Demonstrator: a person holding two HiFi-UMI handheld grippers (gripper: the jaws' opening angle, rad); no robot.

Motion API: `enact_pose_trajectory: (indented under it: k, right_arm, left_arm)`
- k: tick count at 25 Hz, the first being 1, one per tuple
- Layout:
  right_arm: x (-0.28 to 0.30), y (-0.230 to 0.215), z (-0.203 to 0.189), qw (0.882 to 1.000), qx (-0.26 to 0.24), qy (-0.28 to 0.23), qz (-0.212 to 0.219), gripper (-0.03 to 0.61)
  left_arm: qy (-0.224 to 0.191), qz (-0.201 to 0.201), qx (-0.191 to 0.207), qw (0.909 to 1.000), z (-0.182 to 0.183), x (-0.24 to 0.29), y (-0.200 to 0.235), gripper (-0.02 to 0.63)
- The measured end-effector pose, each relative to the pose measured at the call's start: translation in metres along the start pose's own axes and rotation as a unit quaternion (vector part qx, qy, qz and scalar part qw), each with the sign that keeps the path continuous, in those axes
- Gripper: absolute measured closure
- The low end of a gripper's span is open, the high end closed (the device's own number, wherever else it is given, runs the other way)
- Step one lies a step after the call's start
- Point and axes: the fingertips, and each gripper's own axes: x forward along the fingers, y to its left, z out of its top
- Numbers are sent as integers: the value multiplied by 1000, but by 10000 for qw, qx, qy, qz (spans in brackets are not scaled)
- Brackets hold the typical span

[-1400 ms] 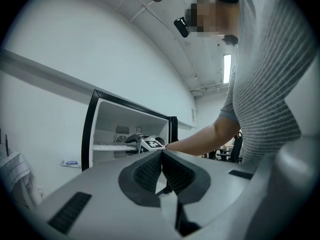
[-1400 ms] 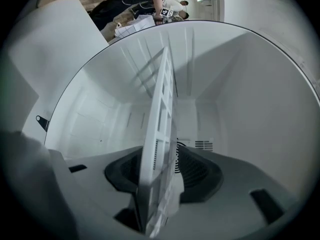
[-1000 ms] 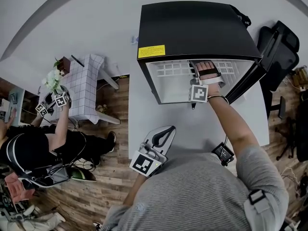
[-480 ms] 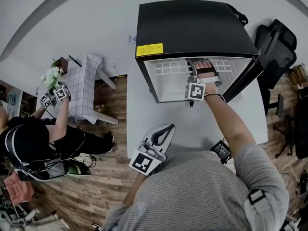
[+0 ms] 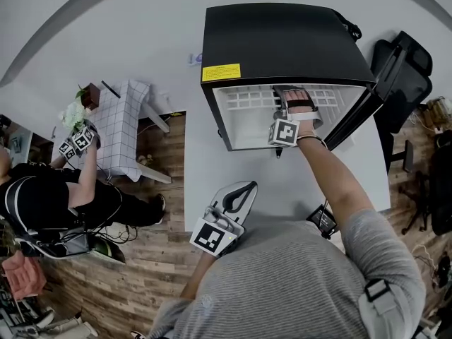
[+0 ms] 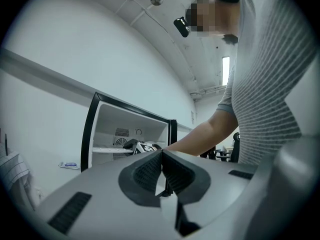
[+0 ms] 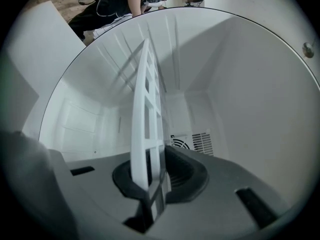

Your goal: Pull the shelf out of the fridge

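Inside, the white grid shelf (image 7: 147, 119) sits within the pale compartment of the black fridge (image 5: 282, 37), with its front edge at the opening. The right gripper (image 7: 150, 176) pinches that front edge. Its jaws have just been closing, and the dark pads now press on the shelf's lattice from both sides. Its own camera shows the shelf standing on edge and running back toward the vent grille in the rear wall.

A yellow label (image 5: 221, 73) is stuck on the fridge's top near the front left corner, but its print is too small to read. The fridge door (image 5: 367, 115) hangs open at the right. Each gripper carries a cube with black-and-white square markers, and no other writing can be made out.

The person's right forearm (image 5: 332, 179) is bare below a grey striped sleeve and stretches forward into the opening. The left gripper (image 5: 244, 189) is held close to the torso over the near edge of the white table (image 5: 205, 182). It points toward the fridge, with its jaws pressed together on nothing.
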Motion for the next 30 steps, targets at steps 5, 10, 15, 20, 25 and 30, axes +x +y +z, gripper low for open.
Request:
enact_pose_trajectory:
  k: [5, 10, 15, 20, 25, 30]
  right_arm:
    - [-1, 3, -1, 9999, 67, 32, 86, 545]
    - [-1, 4, -3, 9998, 137, 70, 152, 545]
    - [1, 4, -2, 9997, 158, 53, 168, 545]
    - [-1, 8, -3, 9994, 229, 42, 243, 545]
    - [5, 10, -1, 9996, 184, 9, 233, 545]
    - [4, 6, -4, 9998, 50, 86, 149, 545]
  left_arm:
    - [-28, 5, 7, 10000, 2, -2, -3, 601]
    - [-64, 1, 74, 10000, 4, -2, -8, 601]
    - [-63, 33, 61, 10000, 6, -3, -10, 601]
    - [-108, 55, 108, 9999, 6, -4, -16, 601]
    - [-95, 85, 111, 9999, 8, -6, -14, 601]
    - [-133, 109, 128, 9998, 9, -7, -18, 601]
